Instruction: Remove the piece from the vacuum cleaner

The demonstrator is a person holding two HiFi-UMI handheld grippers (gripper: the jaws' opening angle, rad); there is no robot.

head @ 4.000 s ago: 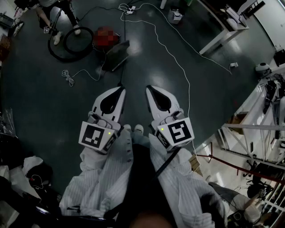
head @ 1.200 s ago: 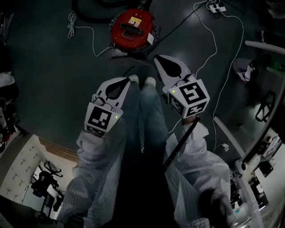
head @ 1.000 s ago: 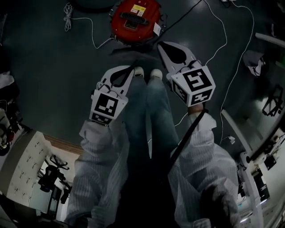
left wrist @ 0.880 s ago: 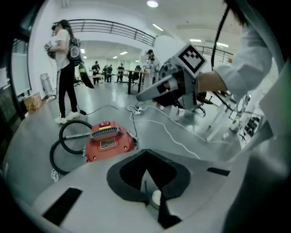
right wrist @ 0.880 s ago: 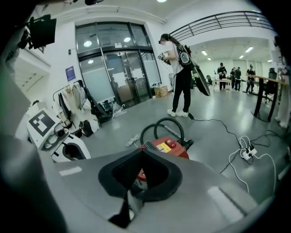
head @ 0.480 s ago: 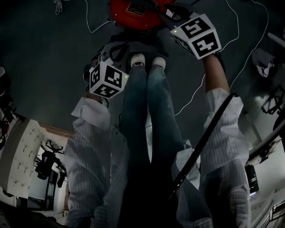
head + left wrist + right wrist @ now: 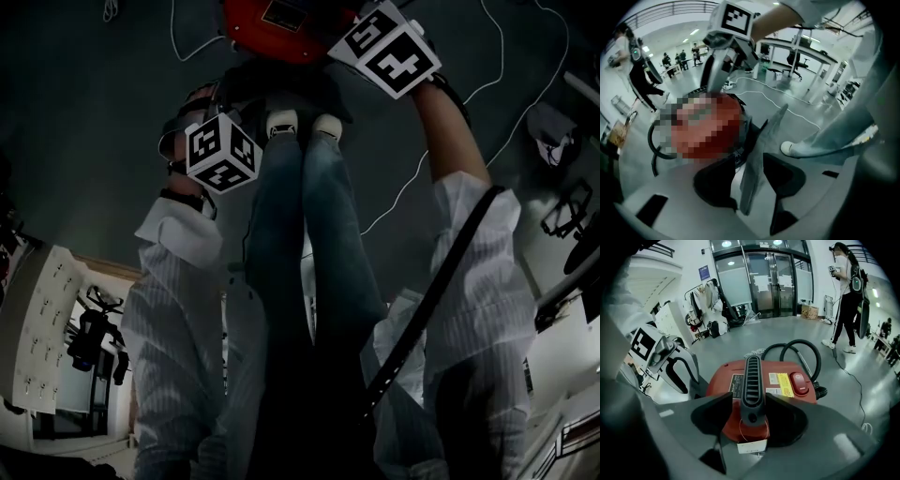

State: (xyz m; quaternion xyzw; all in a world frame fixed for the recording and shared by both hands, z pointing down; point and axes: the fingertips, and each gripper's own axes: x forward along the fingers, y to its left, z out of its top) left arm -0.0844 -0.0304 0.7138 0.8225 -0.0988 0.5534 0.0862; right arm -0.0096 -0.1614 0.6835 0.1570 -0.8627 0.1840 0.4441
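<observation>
The red canister vacuum cleaner sits on the floor just ahead of the person's shoes; in the head view its body shows at the top edge. My right gripper is opening, its jaws standing either side of the vacuum's black ribbed handle, pads off it. My left gripper is opening too. A thin grey panel, standing edge-on at the vacuum's near side, lies between its jaws without being pinched. Both marker cubes, left and right, hide the jaws in the head view.
A black hose curls behind the vacuum, and a white tag hangs from the handle. A white cable snakes over the dark floor. A person stands at the back right. My own white shoes are close to the vacuum.
Both grippers have moved forward and down onto the vacuum, the right one reaching over its top. The vacuum has slid to the head view's upper edge.
</observation>
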